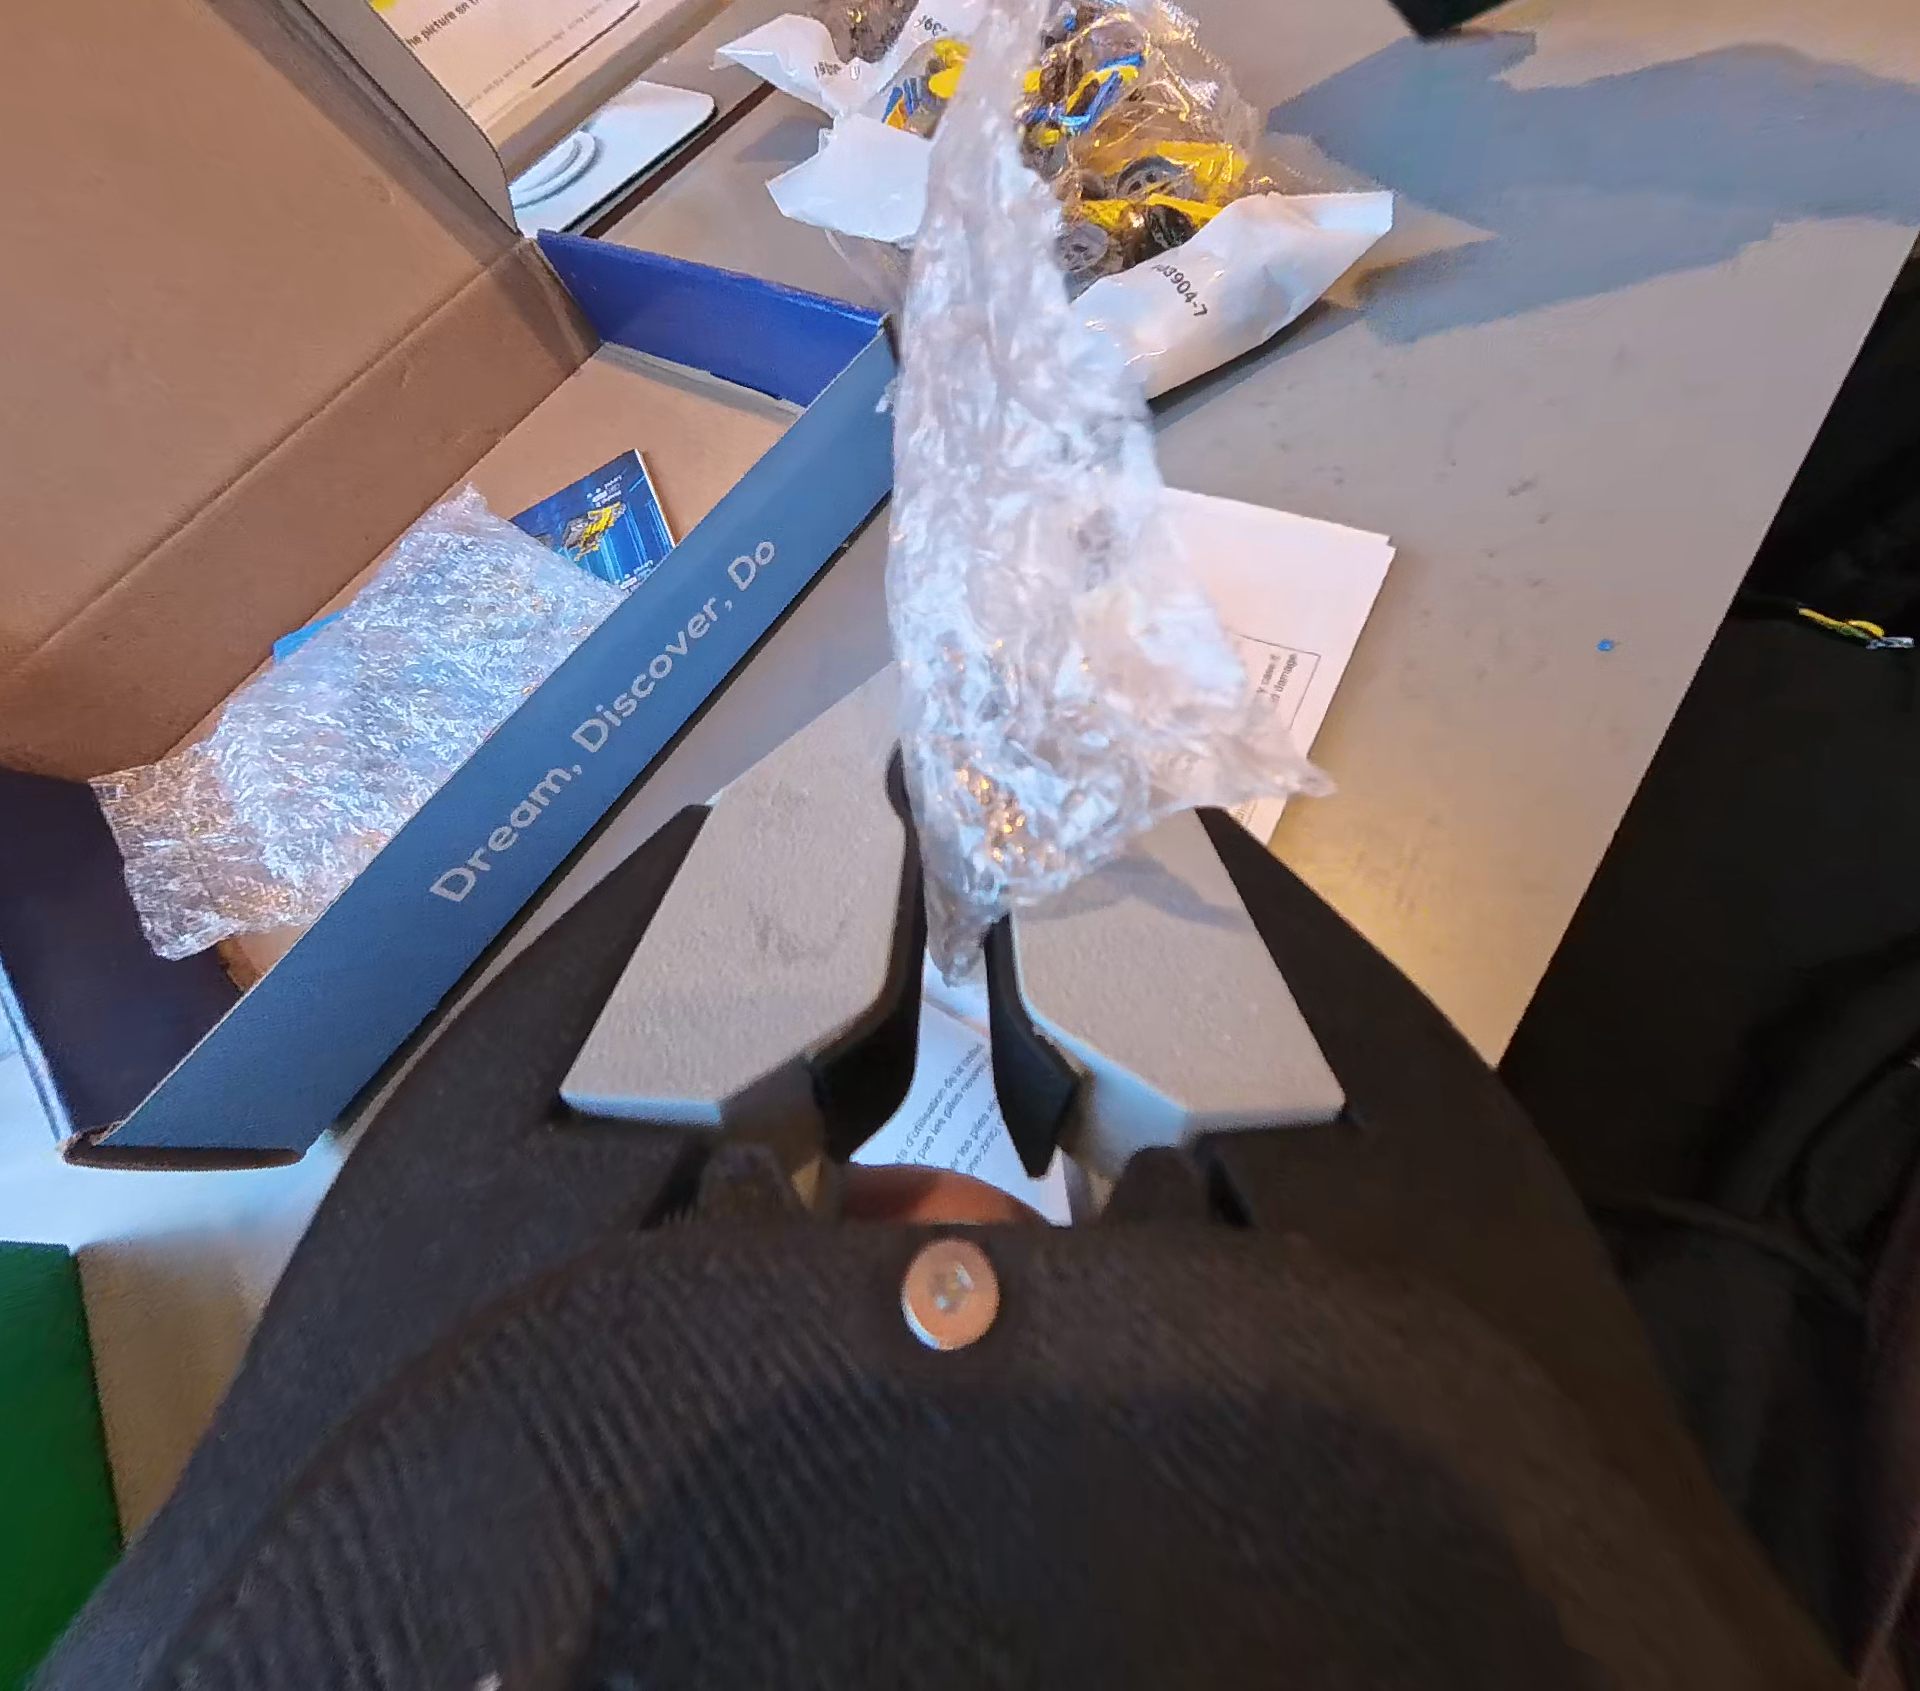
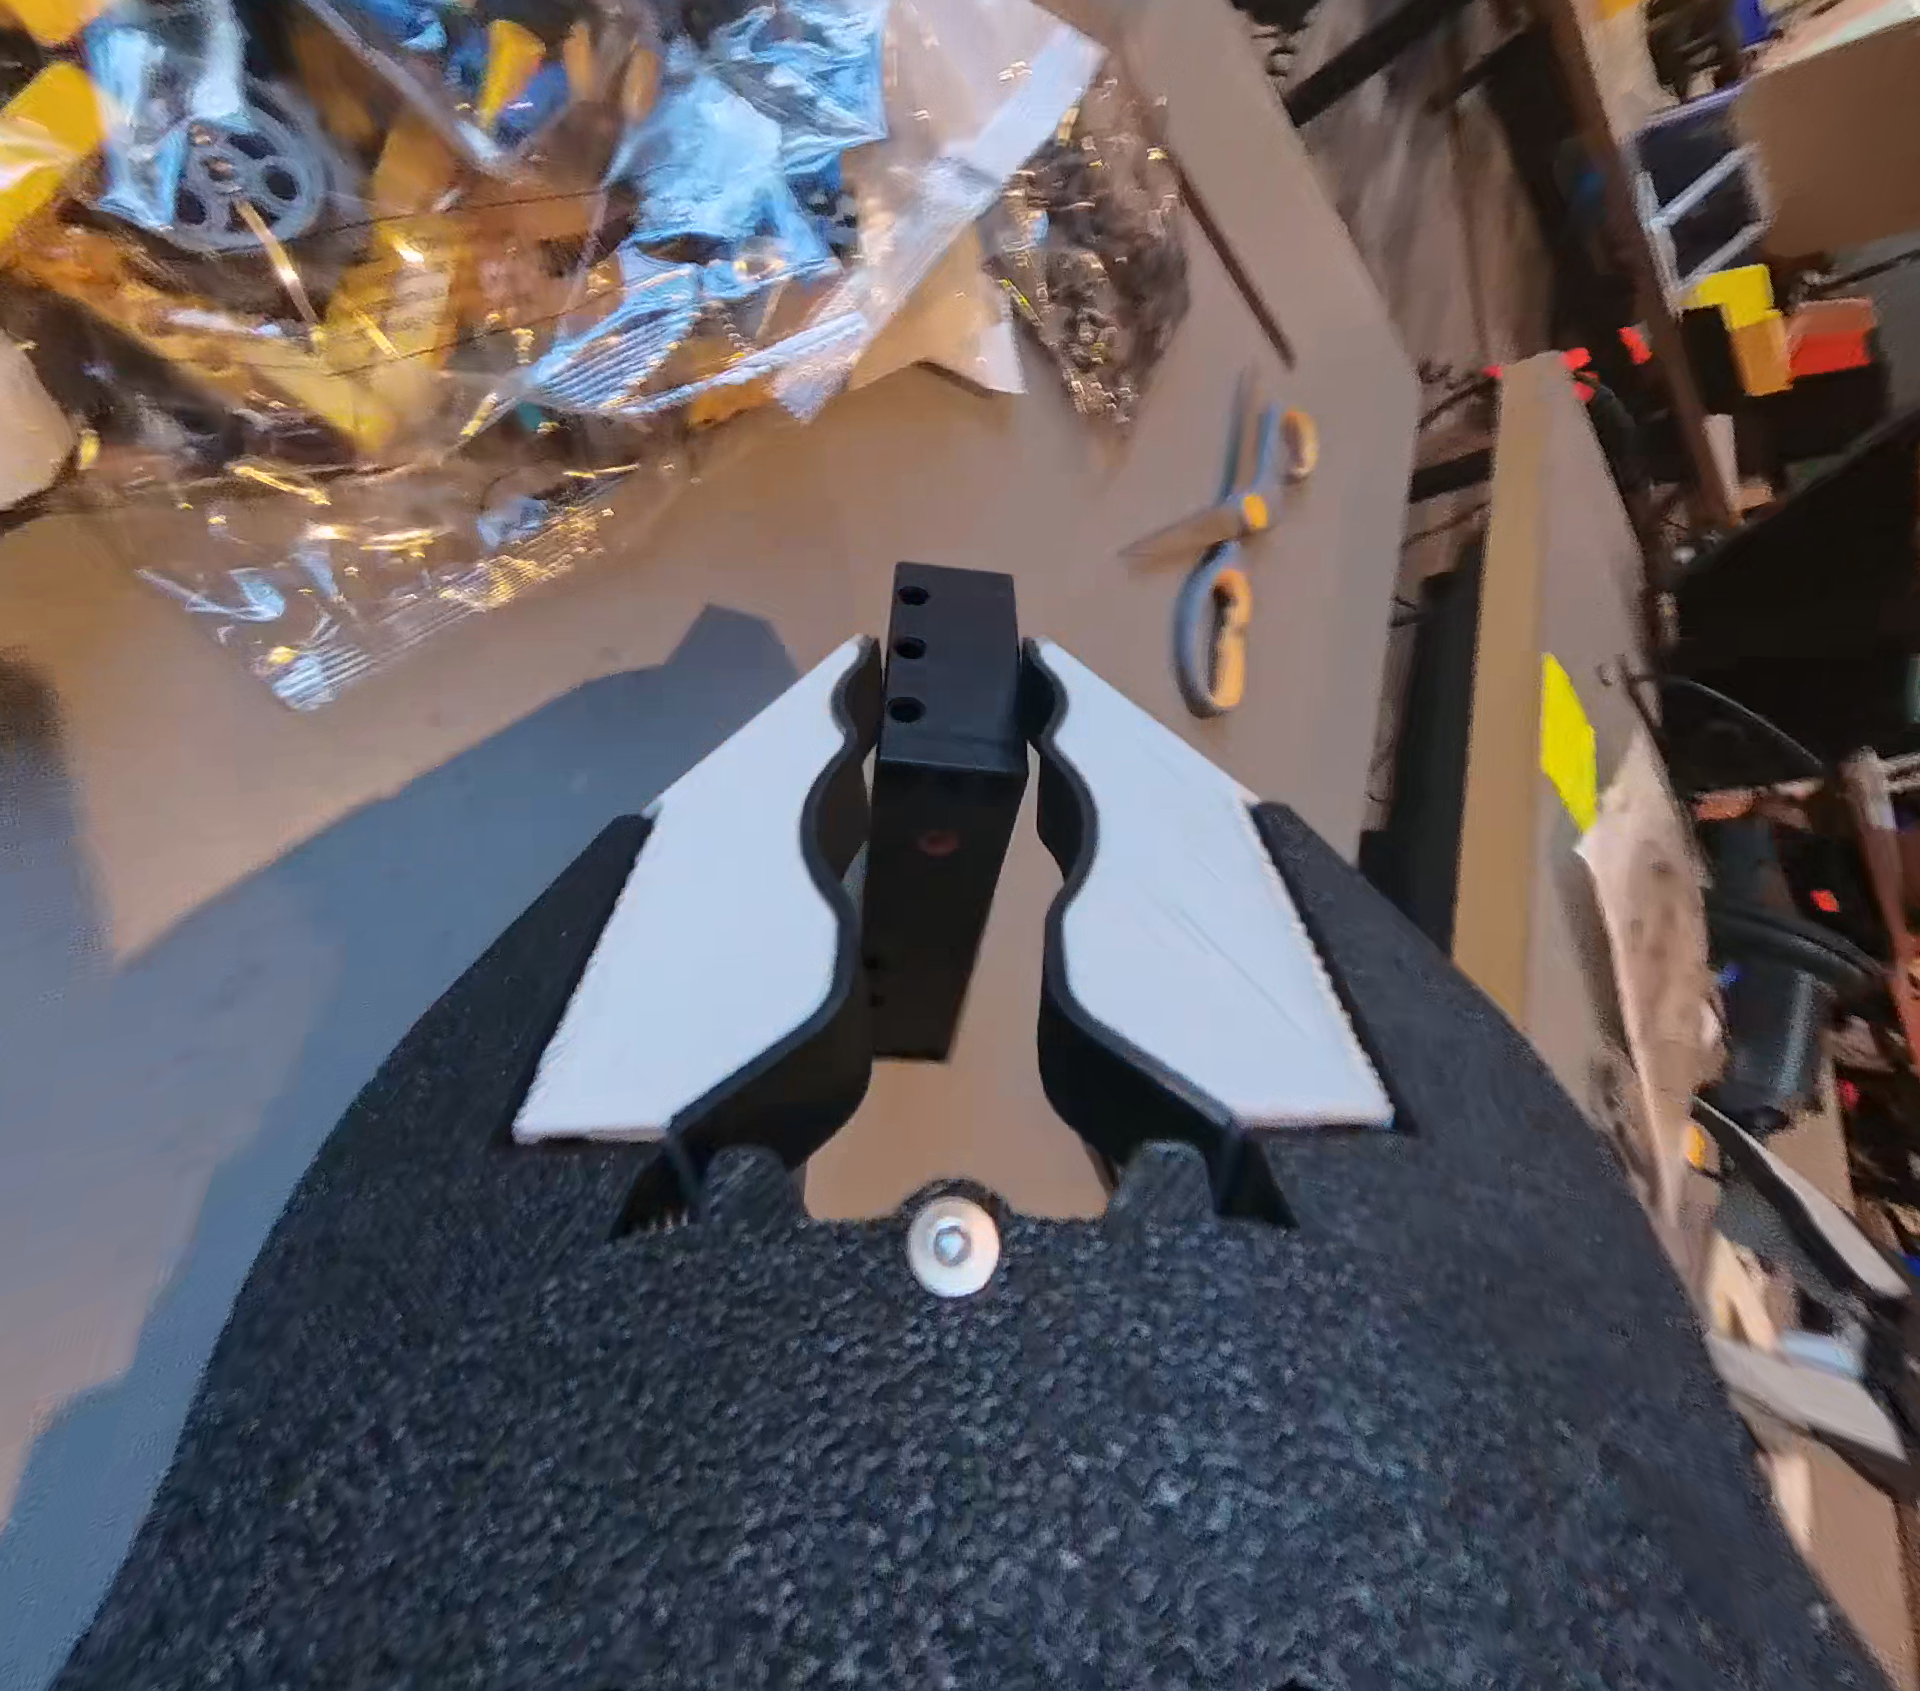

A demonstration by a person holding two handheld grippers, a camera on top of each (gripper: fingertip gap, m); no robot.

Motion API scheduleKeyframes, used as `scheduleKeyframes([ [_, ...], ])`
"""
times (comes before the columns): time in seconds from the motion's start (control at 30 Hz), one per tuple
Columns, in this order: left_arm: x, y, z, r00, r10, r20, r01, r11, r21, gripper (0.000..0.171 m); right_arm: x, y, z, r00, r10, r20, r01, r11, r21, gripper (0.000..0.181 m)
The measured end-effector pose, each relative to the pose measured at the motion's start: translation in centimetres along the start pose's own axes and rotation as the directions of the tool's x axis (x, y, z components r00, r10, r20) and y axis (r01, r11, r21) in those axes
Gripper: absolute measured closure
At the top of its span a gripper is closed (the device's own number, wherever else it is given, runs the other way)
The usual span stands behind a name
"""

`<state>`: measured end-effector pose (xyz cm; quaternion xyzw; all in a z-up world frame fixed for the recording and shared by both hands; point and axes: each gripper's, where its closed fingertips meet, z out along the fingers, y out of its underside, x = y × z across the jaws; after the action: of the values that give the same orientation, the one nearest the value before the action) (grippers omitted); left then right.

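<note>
- Left claw (image 1: 951,945) is pinched tight on the lower end of a crumpled clear plastic wrap (image 1: 1023,519), whose long axis rises above the desk (image 1: 1558,415), beside the open blue box (image 1: 582,706).
- Right claw (image 2: 948,675) clamps a black block (image 2: 940,800) with three holes, pointing forward, near the scissors (image 2: 1226,561).

Two handheld grippers, black textured printed bodies.
Left gripper (image 1: 951,945): ribbed black shell, grey finger faces, silver screw (image 1: 950,1294) at lower centre. Right gripper (image 2: 948,685): speckled black shell, white finger plates, wavy black inner pads (image 2: 1060,768), one silver screw (image 2: 952,1251).
</note>
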<state>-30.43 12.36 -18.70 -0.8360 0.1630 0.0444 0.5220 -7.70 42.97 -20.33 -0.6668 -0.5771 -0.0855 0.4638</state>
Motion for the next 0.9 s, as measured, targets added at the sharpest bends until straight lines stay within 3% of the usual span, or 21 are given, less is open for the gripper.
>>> scheduleKeyframes([
  [0.1, -0.1, 0.1, 0.0, 1.0, 0.002, 0.003, -0.002, 1.0, -0.003, 0.17, -2.0, -0.3, 0.2, 0.995, -0.022, 0.1, 0.02, 0.999, 0.026, 0.155],
  [0.23, 0.1, 0.1, 0.0, 1.0, 0.007, -0.003, -0.007, 1.0, -0.008, 0.17, -5.2, -1.4, -1.1, 0.94, 0.05, 0.337, -0.07, 0.997, 0.045, 0.171],
  [0.33, 0.4, 0.0, 0.0, 1.0, 0.022, -0.006, -0.022, 1.0, -0.011, 0.17, -4.8, -2.5, -2.4, 0.93, 0.071, 0.36, -0.105, 0.992, 0.076, 0.165],
  [0.47, 0.8, -0.2, 0.0, 1.0, 0.023, -0.02, -0.023, 1.0, -0.008, 0.17, -4.4, -7.2, -6.9, 0.912, 0.046, 0.408, -0.164, 0.951, 0.26, 0.165],
  [0.6, 1.5, -0.1, 0.1, 0.999, 0.034, -0.043, -0.034, 0.999, -0.021, 0.171, -8.3, -13.0, -15.1, 0.842, -0.205, 0.5, -0.098, 0.852, 0.514, 0.162],
  [0.77, 2.8, -0.2, 0.1, 0.995, 0.019, -0.099, -0.022, 0.999, -0.031, 0.171, -17.4, -17.0, -25.9, 0.638, -0.581, 0.505, -0.025, 0.64, 0.768, 0.164],
  [0.83, 3.3, -0.2, 0.2, 0.992, 0.013, -0.122, -0.018, 0.999, -0.036, 0.17, -20.4, -17.7, -27.3, 0.601, -0.642, 0.476, 0.02, 0.607, 0.794, 0.164],
  [0.9, 3.6, -0.1, 0.2, 0.991, 0.016, -0.133, -0.021, 0.999, -0.04, 0.17, -22.3, -18.4, -26.5, 0.619, -0.649, 0.441, 0.096, 0.621, 0.778, 0.156],
])
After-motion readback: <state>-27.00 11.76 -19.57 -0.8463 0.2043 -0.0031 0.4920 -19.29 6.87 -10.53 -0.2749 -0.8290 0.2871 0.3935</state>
